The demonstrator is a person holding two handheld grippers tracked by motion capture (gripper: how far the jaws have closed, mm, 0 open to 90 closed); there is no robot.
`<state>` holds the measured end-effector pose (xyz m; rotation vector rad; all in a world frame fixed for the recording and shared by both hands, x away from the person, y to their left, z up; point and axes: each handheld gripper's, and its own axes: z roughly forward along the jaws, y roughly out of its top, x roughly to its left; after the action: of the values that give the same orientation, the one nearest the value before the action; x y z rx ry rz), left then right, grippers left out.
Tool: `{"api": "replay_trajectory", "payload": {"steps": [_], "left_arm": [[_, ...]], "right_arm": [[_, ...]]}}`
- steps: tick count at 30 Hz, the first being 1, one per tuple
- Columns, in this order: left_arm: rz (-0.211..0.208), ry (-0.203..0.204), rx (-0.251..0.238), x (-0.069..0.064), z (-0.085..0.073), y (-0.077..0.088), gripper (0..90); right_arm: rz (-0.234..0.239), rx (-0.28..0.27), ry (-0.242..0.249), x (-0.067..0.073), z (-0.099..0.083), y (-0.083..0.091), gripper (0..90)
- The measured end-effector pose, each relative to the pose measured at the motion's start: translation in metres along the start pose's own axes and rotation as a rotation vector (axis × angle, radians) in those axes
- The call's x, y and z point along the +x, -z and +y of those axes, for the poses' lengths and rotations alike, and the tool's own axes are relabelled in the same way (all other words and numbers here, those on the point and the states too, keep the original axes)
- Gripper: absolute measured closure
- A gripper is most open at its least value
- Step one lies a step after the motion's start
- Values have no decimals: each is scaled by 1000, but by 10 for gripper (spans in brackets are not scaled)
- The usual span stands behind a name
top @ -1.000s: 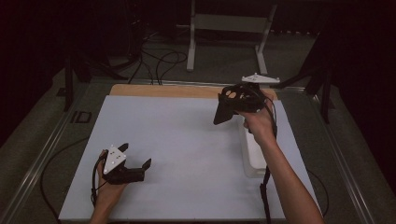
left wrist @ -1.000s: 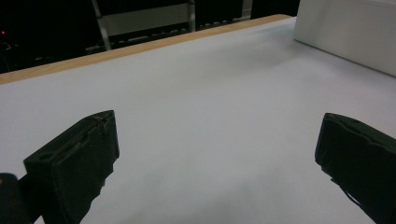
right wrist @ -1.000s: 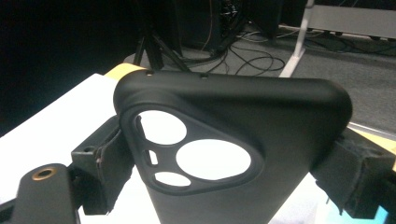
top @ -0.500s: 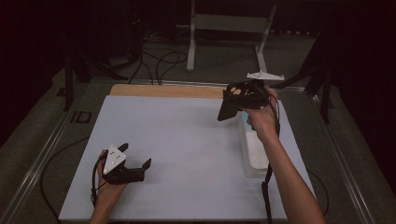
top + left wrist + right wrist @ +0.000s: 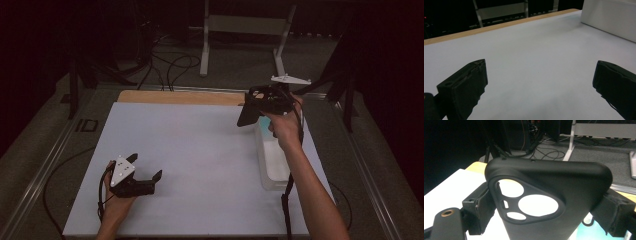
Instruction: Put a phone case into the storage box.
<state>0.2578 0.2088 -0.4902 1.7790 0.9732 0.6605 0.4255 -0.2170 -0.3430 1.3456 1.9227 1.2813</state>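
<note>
Left gripper [image 5: 150, 181]: seen in the lower left of the high view, resting low on the white table top [image 5: 200, 150] in the person's left hand [image 5: 117, 202]. Its jaws are spread wide with nothing between them; in the left gripper view only bare table surface is seen in the gap.

White table top: the middle of the high view is taken up by it; a wooden edge strip [image 5: 180, 97] is seen along its far side.

Phone case [image 5: 549, 195]: black, with a three-cornered camera cut-out holding round openings. It is held up in the air at the upper right of the high view [image 5: 248, 112], above the far end of the bin, and is clamped across its width.

Right gripper [image 5: 262, 102]: raised in the person's right hand [image 5: 284, 127], jaws closed onto the two long edges of the phone case.

Bin [image 5: 270, 172]: a white open tray along the right edge of the table, directly below and nearer than the case; something pale teal is glimpsed inside, not identifiable.

Step in hand: judged to be a carry, the case lifted clear of the bin.

Next move: judged to call for a lowering onto the open table, or a hand-over to the open left gripper, with the grip kept firm on the smooth edges.
</note>
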Motion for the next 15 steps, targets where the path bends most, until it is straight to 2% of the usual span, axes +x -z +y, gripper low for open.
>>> {"api": "replay_trajectory", "payload": {"steps": [15], "left_arm": [[5,4,-2,0,0,0,4]], "right_arm": [[-63,-3,1,-10,4,2,140]]}}
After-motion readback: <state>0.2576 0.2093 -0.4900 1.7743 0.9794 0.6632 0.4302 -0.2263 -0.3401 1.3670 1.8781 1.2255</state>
